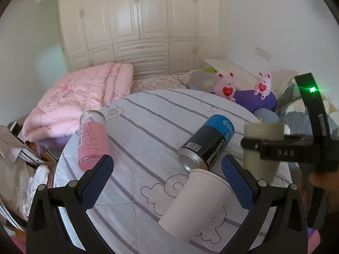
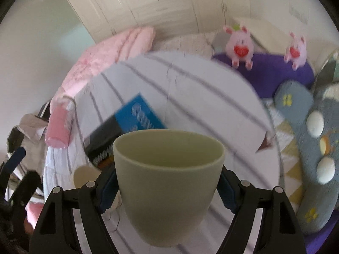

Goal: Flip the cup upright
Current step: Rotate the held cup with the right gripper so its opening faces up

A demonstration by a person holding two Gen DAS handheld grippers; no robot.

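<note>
My right gripper [image 2: 167, 190] is shut on a pale green cup [image 2: 168, 182], held mouth-up above the striped round table [image 2: 190, 80]. The same cup [image 1: 262, 148] shows at the right in the left wrist view, clamped by the right gripper [image 1: 254, 146]. My left gripper [image 1: 167, 180] is open and empty, its blue pads either side of a white paper cup [image 1: 197, 203] that lies on its side on the table [image 1: 148, 127].
A blue and black can [image 1: 208, 144] lies on its side behind the white cup. A pink jar [image 1: 92, 141] lies at the table's left. Pink quilt [image 1: 80, 97], plush toys [image 1: 226, 84] and cushions lie on the bed behind.
</note>
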